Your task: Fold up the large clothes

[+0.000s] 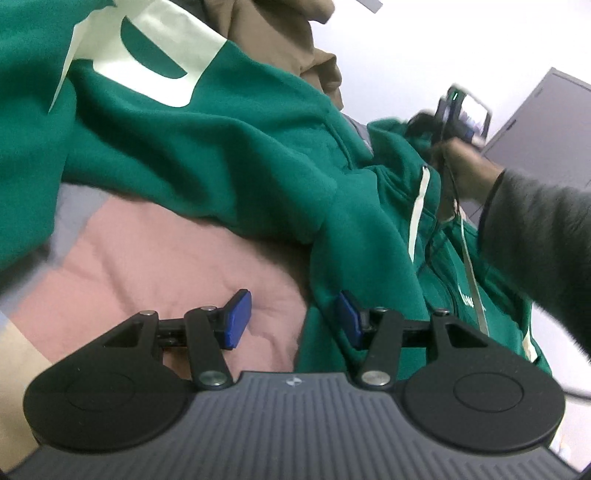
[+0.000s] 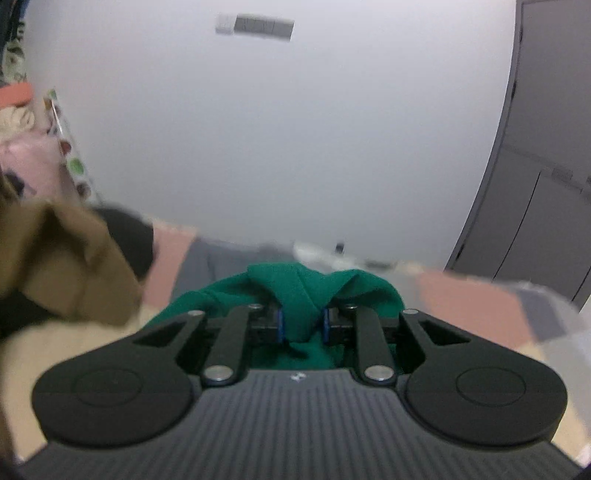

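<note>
A large green hoodie (image 1: 207, 147) with a white print and white drawstrings (image 1: 419, 206) lies rumpled across a pink and grey bedcover (image 1: 147, 266). My left gripper (image 1: 293, 319) is open low over the cover. Its right pad (image 1: 349, 319) is at the hoodie's lower edge and its left pad is over bare pink cloth. In the right wrist view my right gripper (image 2: 302, 325) is shut on a bunched fold of the green hoodie (image 2: 295, 288), which is lifted above the bed. The left wrist view shows that gripper (image 1: 454, 114) blurred, in a hand with a grey sleeve (image 1: 543, 236).
A brown garment (image 1: 273, 33) lies heaped beyond the hoodie, and shows blurred at the left in the right wrist view (image 2: 62, 266). A black item (image 2: 129, 236) sits behind it. A grey cabinet (image 2: 535, 184) stands at the right against a white wall.
</note>
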Motion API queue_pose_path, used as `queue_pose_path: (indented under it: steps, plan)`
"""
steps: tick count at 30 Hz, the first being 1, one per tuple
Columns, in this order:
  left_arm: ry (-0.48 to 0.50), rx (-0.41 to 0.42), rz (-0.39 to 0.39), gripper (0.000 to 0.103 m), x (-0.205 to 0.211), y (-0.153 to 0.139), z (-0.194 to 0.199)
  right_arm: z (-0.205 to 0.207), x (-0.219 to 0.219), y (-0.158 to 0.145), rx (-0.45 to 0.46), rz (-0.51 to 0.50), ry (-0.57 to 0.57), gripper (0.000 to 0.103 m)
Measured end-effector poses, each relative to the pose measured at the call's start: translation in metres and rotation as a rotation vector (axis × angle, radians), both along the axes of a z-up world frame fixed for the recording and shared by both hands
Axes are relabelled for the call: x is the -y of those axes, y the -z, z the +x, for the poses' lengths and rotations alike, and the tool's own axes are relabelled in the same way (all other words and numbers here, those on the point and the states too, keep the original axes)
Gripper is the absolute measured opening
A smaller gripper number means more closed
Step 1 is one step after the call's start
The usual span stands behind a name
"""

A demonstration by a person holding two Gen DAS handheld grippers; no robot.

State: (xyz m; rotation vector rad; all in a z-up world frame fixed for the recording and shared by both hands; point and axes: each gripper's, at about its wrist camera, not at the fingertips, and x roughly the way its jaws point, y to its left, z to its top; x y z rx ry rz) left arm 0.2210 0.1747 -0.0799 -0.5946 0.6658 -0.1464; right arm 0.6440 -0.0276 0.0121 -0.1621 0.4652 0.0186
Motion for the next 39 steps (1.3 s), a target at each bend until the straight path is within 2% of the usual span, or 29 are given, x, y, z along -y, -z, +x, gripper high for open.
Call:
queue_pose_path:
  steps: [2,4,5,6,10,15,20,25,32,35,39]
  plan:
    - [0.000,0.008,0.007,0.058,0.001,0.001,0.000,0.006,0.000,0.018,-0.030,0.009,-0.008,0.026]
    - [0.007,0.015,0.020,0.058,0.003,0.002,-0.001,0.000,0.001,0.022,-0.017,0.041,-0.025,0.039]
    - [0.007,0.015,0.018,0.058,0.003,0.002,-0.001,-0.004,0.004,0.020,-0.018,0.062,-0.030,0.058]
    - [0.008,0.015,0.012,0.058,0.002,0.002,-0.001,-0.008,0.009,0.019,-0.021,0.084,-0.027,0.069]
    - [0.020,0.014,0.005,0.058,-0.001,-0.001,-0.002,-0.039,0.026,0.000,-0.001,0.165,-0.022,0.070]
    - [0.041,0.031,0.049,0.059,-0.002,-0.013,-0.008,-0.101,0.043,-0.023,0.004,0.198,-0.019,0.070]
    - [0.047,0.049,0.065,0.059,-0.005,-0.025,-0.029,-0.197,0.078,-0.043,-0.034,0.228,0.006,0.070]
    - [0.066,0.064,0.079,0.059,0.001,-0.040,-0.054,-0.314,0.128,-0.055,-0.088,0.297,-0.004,0.070]
    - [0.119,0.074,0.110,0.059,0.020,-0.063,-0.098,-0.458,0.190,-0.050,-0.168,0.308,0.035,0.070]
    - [0.162,0.060,0.114,0.059,0.034,-0.070,-0.117,-0.503,0.211,-0.041,-0.235,0.334,0.076,0.070]
    - [0.224,0.023,0.083,0.059,0.054,-0.071,-0.134,-0.541,0.232,-0.019,-0.320,0.381,0.099,0.070]
